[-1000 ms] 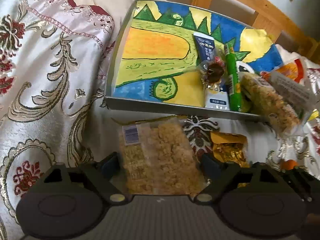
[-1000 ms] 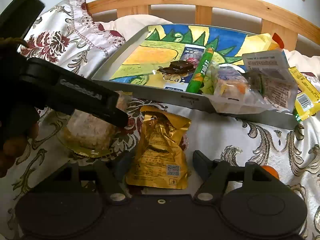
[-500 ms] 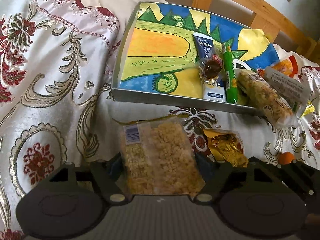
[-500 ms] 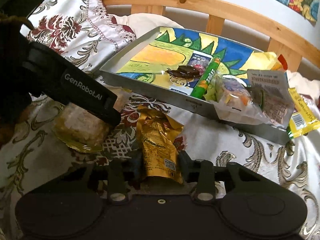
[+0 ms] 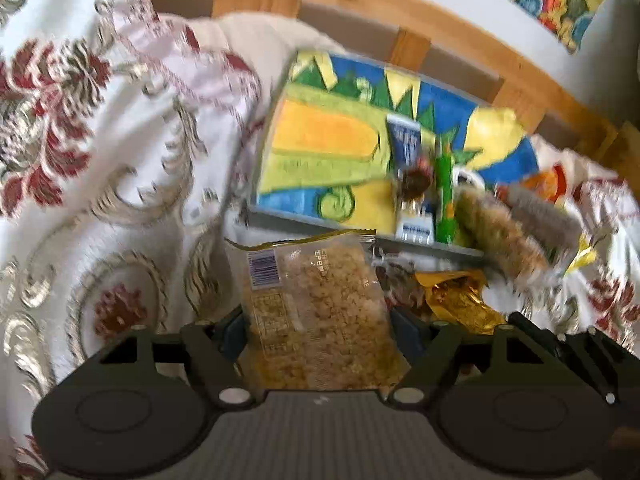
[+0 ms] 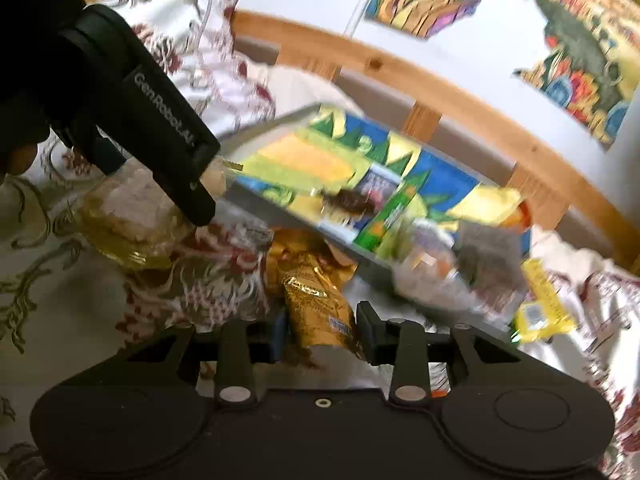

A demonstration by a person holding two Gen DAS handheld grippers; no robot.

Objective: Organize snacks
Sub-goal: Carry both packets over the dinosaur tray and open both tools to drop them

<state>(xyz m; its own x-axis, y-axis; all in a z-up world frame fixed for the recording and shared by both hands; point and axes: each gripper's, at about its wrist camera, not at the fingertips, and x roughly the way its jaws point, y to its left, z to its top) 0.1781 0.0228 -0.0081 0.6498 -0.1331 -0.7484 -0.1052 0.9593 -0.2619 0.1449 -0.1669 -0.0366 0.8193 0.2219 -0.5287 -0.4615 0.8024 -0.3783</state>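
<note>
My left gripper [image 5: 320, 320] is shut on a clear packet of crumbly golden snack [image 5: 320, 300], held just off the bedspread in front of the tray. In the right wrist view its black finger [image 6: 168, 136] crosses the upper left with that packet [image 6: 132, 208] under it. My right gripper [image 6: 322, 328] is shut on a crinkled gold foil packet [image 6: 312, 292], which also shows in the left wrist view as the gold packet [image 5: 456, 300]. Behind both lies a grey tray [image 5: 320, 226] with a bright dinosaur drawing as its floor.
In the tray's right half lie a blue packet [image 5: 406, 142], a green stick [image 5: 444, 196] and a crumbly bar [image 5: 500, 228]. A yellow packet [image 6: 540, 304] hangs over its right end. Flowered bedspread [image 5: 100, 200] lies all around, with the wooden headboard [image 6: 460, 92] behind.
Both grippers closed on their packets, the right one much more, and both rose and moved toward the tray. The right gripper also rolled, so its view now tilts.
</note>
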